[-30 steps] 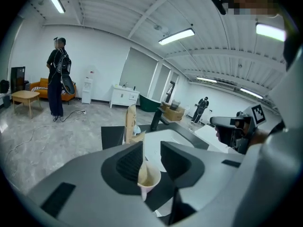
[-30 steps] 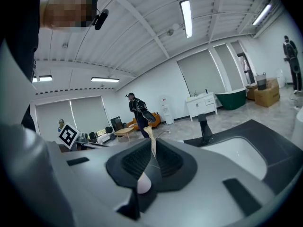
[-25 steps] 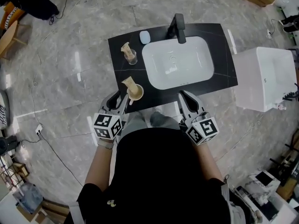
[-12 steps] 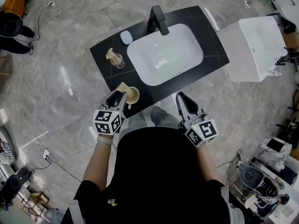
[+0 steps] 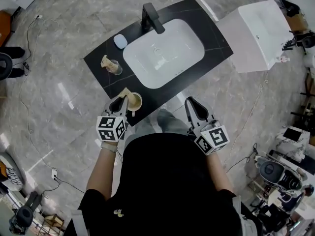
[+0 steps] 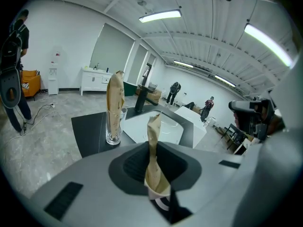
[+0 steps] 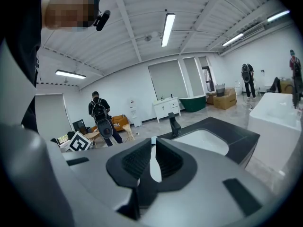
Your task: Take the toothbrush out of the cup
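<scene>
The left tool (image 6: 154, 148) is closing on a brown-paper-wrapped toothbrush (image 6: 152, 161). The slim packet stands upright between its jaws, and the pads seem to pinch the wrapper, though the dark hollow round it makes the contact hard to judge. The toothbrush stands in a pale beige round cup (image 5: 138, 103), whose rim shows just below the jaws in the left gripper view. The cup stands on the black stone-look surface (image 5: 104, 81) near its front edge, at about seven o'clock from the white rectangular basin (image 5: 162, 53). At about nine o'clock from the basin stands a clear glass tumbler (image 6: 112, 132) holding a second wrapped toothbrush (image 6: 115, 92), well apart from the cup. A pale blue oval object (image 5: 119, 41) lies at about ten o'clock, beside the black tap (image 5: 151, 18). The right tool (image 7: 152, 148) has its jaws together with nothing between them. It hangs off the surface's front edge, at about five o'clock from the basin. Each tool carries a cube (image 5: 112, 128) printed with black-and-white square markers.
</scene>
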Tool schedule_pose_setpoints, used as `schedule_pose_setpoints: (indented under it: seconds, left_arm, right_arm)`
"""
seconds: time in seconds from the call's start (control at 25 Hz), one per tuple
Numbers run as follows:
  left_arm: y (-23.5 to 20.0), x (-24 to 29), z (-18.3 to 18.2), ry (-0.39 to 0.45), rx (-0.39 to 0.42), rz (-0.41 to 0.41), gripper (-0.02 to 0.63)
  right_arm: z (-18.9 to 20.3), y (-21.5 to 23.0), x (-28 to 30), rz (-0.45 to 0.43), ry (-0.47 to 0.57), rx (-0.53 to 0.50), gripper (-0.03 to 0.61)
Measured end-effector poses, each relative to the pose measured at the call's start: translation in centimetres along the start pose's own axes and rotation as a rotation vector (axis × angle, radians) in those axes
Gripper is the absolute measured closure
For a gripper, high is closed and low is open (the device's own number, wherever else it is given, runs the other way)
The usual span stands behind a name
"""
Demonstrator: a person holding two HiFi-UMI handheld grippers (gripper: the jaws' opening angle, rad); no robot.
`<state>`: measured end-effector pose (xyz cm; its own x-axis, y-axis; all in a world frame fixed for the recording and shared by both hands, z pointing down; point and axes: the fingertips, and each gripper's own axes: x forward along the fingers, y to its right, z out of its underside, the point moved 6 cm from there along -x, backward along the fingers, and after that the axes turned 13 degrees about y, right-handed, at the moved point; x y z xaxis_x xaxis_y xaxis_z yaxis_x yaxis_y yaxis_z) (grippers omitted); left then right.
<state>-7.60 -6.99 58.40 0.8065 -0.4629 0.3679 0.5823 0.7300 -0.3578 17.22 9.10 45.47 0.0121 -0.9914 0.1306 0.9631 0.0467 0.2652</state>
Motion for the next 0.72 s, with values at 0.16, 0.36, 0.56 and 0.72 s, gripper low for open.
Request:
schedule_pose_setpoints:
  seconds: [0.16, 0.36, 0.56, 0.72]
  left_arm:
    - [0.5, 0.2, -0.2, -0.011, 0.023, 0.012, 0.563]
    - [0.9, 0.1, -1.6, -0.016, 0.054, 0.024, 0.568]
    - [1.4, -0.6, -3.9, 0.011, 0.038, 0.003, 0.568]
    - [2.1, -1.7, -6.3, 0.036, 0.040, -0.002, 0.568]
  right_arm:
    - [0.0, 0.1, -0.3, 0.007, 0.002, -0.001, 0.531]
    - [-0.1, 0.1, -0.3, -0.001, 0.008, 0.002, 0.531]
    - [-0.5, 0.3, 0.1, -0.028, 0.028, 0.006, 0.531]
    - [-0.9, 0.4, 0.7, -0.051, 0.042, 0.011, 0.531]
